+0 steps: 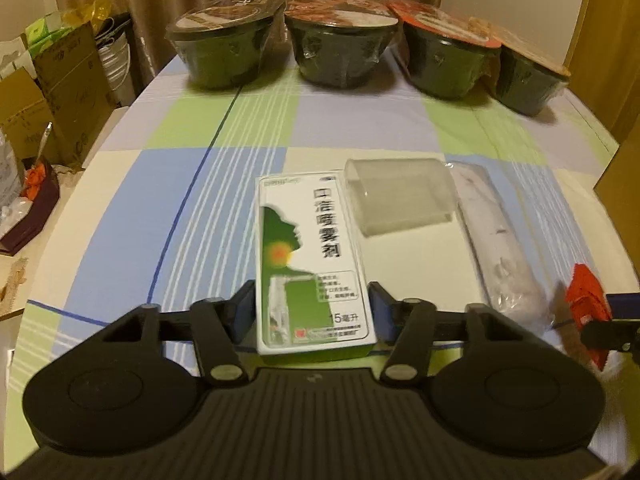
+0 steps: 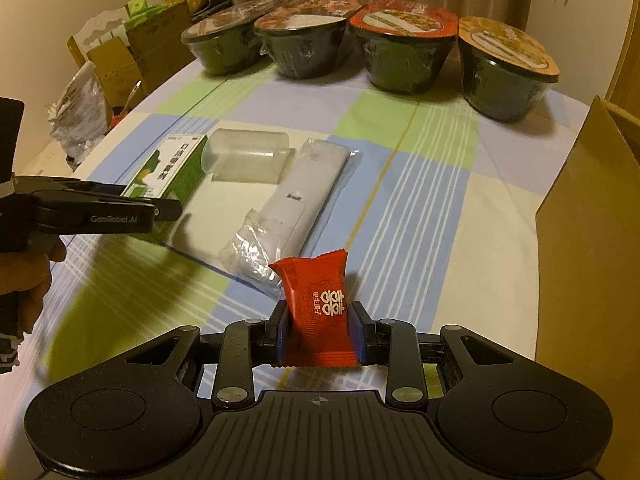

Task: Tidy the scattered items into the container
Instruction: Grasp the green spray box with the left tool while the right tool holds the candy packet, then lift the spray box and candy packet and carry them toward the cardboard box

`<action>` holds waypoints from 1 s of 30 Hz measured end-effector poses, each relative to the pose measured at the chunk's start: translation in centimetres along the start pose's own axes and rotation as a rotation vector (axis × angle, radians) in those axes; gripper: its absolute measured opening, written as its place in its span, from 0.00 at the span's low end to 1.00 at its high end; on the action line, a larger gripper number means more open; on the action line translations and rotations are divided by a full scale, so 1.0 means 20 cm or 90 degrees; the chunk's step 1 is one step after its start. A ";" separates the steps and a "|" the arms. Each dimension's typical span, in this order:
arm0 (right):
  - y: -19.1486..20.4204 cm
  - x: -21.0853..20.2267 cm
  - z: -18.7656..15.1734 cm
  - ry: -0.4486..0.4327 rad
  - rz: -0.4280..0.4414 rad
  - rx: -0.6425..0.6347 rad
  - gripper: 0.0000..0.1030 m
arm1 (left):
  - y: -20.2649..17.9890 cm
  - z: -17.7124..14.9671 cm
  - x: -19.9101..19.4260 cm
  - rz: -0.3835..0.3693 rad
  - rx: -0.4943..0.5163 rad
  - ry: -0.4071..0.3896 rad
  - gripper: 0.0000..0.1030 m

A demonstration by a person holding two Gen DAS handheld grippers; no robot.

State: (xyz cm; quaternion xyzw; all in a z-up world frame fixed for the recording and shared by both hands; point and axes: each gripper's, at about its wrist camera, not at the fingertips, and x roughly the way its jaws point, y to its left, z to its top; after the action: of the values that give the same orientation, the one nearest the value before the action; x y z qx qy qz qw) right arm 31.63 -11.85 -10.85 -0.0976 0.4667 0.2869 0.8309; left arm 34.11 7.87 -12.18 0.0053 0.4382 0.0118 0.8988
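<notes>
The left tongs (image 1: 312, 312) are clamped across the green-and-white medicine box (image 1: 310, 264) on the table (image 1: 224, 184). The right tongs (image 2: 320, 334) pinch a red candy packet (image 2: 318, 304) upright, ready for carrying towards the cardboard container (image 2: 592, 240) at right.

Left gripper (image 1: 312, 312): matte black body with ribbed centre plate, two round side housings, hinged link arms with silver pivot screws, blue finger pads (image 1: 244, 312). Right gripper (image 2: 320, 332): identical build, small crosshair mark on the plate. White "GenRobot.AI" lettering on the left gripper's side; a hand (image 2: 24, 276) grips its handle.
</notes>
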 end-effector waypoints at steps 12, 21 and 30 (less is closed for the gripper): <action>0.10 -0.18 -0.31 0.034 0.017 0.067 0.33 | -0.11 -0.35 -0.44 -0.040 -0.031 0.065 0.49; 0.17 -0.35 -0.51 0.032 -0.003 0.089 0.33 | -0.32 -0.56 -0.60 -0.060 0.056 0.070 0.69; 0.18 -0.36 -0.57 0.023 -0.011 0.098 0.33 | -0.30 -0.51 -0.55 -0.060 0.056 0.074 0.69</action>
State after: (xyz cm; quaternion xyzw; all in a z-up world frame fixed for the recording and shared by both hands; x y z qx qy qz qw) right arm 18.63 -16.60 -10.71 -0.0425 0.5015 0.2409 0.8298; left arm 19.44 1.68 -9.98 0.0238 0.4894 -0.0498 0.8703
